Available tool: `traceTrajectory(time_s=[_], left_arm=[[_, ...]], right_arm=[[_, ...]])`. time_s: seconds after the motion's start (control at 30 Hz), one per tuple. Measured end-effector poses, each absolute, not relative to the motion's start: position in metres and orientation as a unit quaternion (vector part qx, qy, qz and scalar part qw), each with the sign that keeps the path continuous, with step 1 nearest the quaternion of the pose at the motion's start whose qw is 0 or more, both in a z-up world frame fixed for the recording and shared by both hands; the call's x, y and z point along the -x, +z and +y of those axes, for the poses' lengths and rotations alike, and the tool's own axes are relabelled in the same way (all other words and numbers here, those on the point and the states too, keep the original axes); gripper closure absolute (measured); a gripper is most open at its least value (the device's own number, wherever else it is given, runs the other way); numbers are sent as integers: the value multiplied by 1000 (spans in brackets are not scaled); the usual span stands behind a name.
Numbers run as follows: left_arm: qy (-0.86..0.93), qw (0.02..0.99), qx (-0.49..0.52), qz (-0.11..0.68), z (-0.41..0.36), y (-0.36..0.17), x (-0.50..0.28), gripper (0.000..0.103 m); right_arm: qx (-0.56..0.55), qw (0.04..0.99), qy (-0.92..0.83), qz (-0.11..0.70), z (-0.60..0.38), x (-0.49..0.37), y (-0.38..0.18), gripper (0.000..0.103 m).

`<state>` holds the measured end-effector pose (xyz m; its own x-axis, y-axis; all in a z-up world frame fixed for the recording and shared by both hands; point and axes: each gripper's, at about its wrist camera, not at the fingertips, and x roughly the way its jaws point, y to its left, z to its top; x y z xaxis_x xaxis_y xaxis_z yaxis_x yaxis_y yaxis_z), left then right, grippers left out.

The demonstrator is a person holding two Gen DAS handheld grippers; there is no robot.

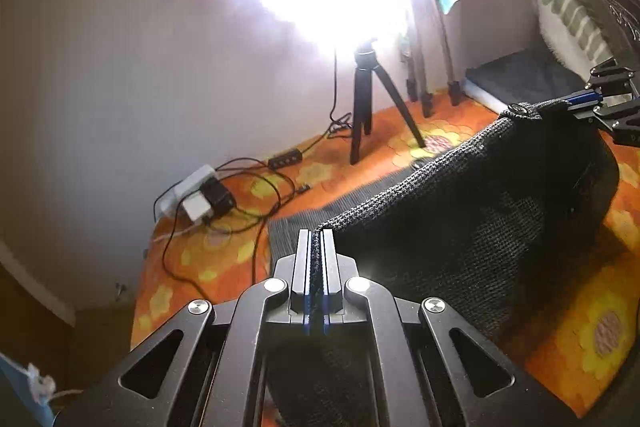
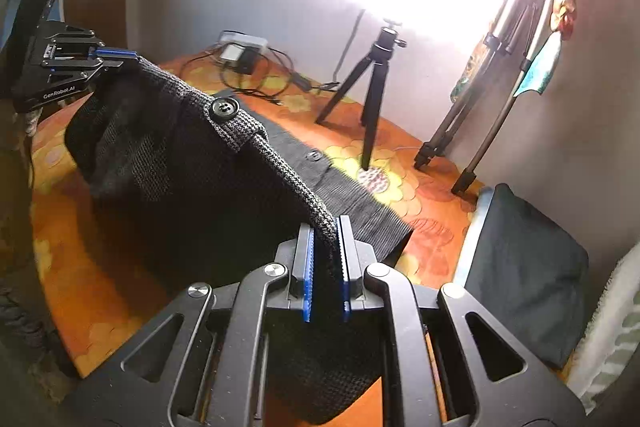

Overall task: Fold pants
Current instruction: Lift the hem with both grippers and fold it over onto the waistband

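Observation:
The pants (image 1: pixel 460 219) are dark grey woven cloth with a black button (image 2: pixel 223 107) at the waistband. They hang lifted above the orange flowered bed cover (image 1: pixel 224 259), stretched between both grippers. My left gripper (image 1: pixel 317 239) is shut on one end of the waistband; it also shows in the right wrist view (image 2: pixel 116 57). My right gripper (image 2: pixel 325 227) is shut on the other end; it also shows in the left wrist view (image 1: pixel 576 103). Part of the pants (image 2: pixel 352 195) still lies flat on the cover.
A small black tripod (image 1: pixel 364 107) stands on the cover under a very bright lamp. A power strip with plugs and cables (image 1: pixel 200 195) lies near the wall. Taller tripod legs (image 2: pixel 472 131) stand at the back. A dark cushion (image 2: pixel 524 267) lies at the right.

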<state>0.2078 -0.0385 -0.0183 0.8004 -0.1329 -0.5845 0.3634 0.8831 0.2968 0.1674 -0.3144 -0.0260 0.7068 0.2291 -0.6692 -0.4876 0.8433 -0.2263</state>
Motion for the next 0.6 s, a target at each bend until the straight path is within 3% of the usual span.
traceTrajectory(time_s=[0.27, 0.6], left_arm=[[-118, 914, -224, 317, -62, -52, -280, 101], [-100, 896, -245, 356, -72, -104, -330, 101]], right_arm=[[188, 890, 181, 374, -324, -268, -46, 92], [189, 868, 178, 422, -320, -326, -99, 92]])
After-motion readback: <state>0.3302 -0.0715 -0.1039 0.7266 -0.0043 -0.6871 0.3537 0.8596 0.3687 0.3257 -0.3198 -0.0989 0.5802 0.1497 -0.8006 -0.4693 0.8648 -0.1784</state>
